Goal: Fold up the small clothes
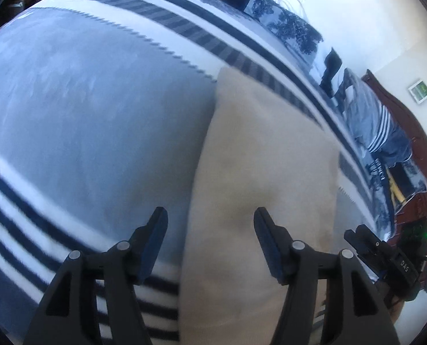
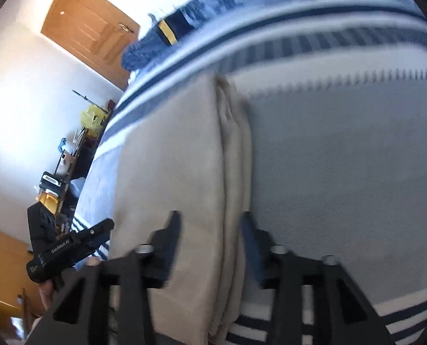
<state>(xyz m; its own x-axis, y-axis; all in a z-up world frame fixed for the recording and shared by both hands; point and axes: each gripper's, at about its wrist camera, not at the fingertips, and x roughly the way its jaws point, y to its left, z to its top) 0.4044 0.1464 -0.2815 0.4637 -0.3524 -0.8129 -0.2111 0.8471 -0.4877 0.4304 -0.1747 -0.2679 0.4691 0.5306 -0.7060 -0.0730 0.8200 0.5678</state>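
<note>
A beige folded garment [image 1: 265,172] lies flat on a grey and white striped blanket [image 1: 84,115]. My left gripper [image 1: 210,215] is open and empty, just above the garment's left edge. In the right wrist view the same garment [image 2: 173,158] shows its stacked folded edges along its right side. My right gripper [image 2: 210,221] is open and empty over that layered edge. The other gripper shows in each view: the right one at the lower right of the left wrist view [image 1: 383,256], the left one at the lower left of the right wrist view [image 2: 67,250].
Blue patterned pillows [image 1: 288,20] and bedding line the far side of the blanket. A dark wood bed frame [image 1: 414,143] stands at the right. A wooden door [image 2: 90,28] and a cluttered shelf [image 2: 69,158] stand by the white wall.
</note>
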